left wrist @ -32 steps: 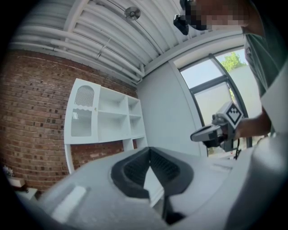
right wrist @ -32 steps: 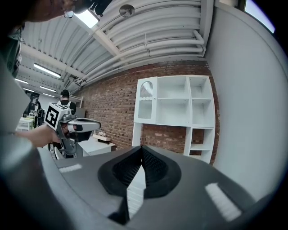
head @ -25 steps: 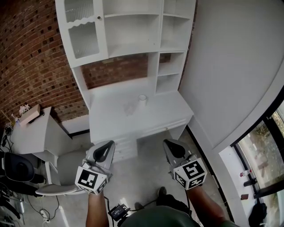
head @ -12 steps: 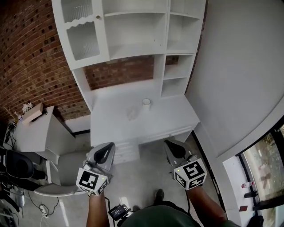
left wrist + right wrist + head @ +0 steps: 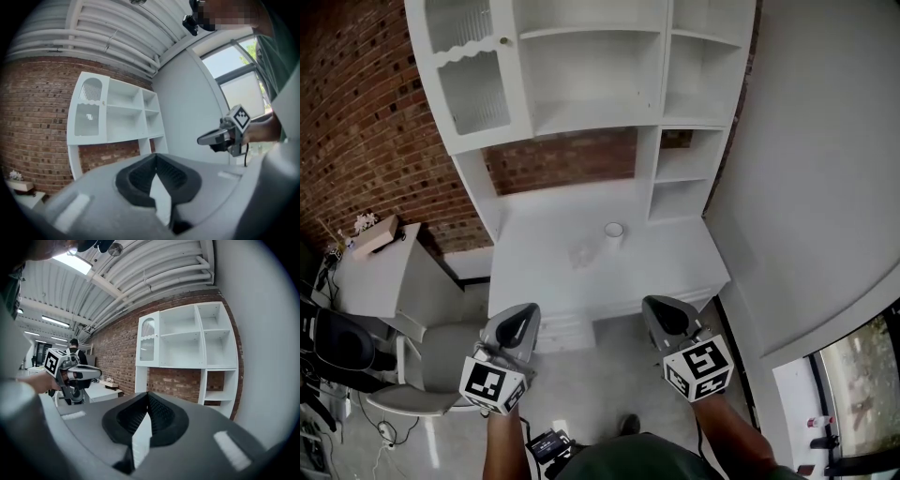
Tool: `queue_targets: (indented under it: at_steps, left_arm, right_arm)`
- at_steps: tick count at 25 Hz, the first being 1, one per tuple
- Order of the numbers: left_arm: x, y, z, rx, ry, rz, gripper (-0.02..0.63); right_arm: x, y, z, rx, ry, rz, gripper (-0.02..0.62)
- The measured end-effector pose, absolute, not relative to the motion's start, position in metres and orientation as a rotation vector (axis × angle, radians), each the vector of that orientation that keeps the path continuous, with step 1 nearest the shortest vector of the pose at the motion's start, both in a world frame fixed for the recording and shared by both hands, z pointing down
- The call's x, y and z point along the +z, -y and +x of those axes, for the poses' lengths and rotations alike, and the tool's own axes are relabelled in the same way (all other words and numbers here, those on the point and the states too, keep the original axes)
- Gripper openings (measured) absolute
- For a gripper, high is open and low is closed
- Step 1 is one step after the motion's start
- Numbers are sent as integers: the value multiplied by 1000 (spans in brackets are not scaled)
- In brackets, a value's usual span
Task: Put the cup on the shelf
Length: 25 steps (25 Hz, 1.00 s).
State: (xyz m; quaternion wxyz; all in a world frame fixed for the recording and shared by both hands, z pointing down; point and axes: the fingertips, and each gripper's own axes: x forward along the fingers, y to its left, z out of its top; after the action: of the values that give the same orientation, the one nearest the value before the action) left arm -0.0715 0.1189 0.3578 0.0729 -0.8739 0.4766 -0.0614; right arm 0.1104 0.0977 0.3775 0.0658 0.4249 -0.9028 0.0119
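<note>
A red brick wall backs a white shelf unit standing over a white desk. A plain white wall adjoins at right. Grey floor below, grey chair left, window lower right.

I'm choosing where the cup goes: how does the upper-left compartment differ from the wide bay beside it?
The upper-left compartment is shut behind a glass door; the wide bay is open-fronted. The compartment is narrower than the bay. Both are white and sit level.

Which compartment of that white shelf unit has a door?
The upper left one, closed by a glazed door with a small knob; all the others stand open at the front.
</note>
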Motion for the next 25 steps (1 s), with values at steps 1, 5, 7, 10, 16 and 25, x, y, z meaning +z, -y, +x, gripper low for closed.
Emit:
queue_targets:
  at_steps: [1,5,7,10,16,25]
  left_arm:
    - [358,-114,-69,-186,-1443,-2621,2]
    - [356,-96,-54,-200,-1449,-2603,2]
    - [353,-89,-45,-208,-1445,-2598,2]
    - [351,-80,-36,-220,-1441,-2601,2]
    - [359,-59,-43,-225,-1424,-2628,2]
    - [360,1,-66,-170,-1304,-2701,2]
  right_arm:
    - [377,-92,113,35,2729,1276,6]
    - [378,-75,127,41,2744,1261,6]
    - [378,-67,135,49,2749,1259,6]
    - [379,-55,144,63,2752,1274,6]
    - [389,-38,140,94,2732,1306,6]
    - [387,-2,122,103,2635,1417,6]
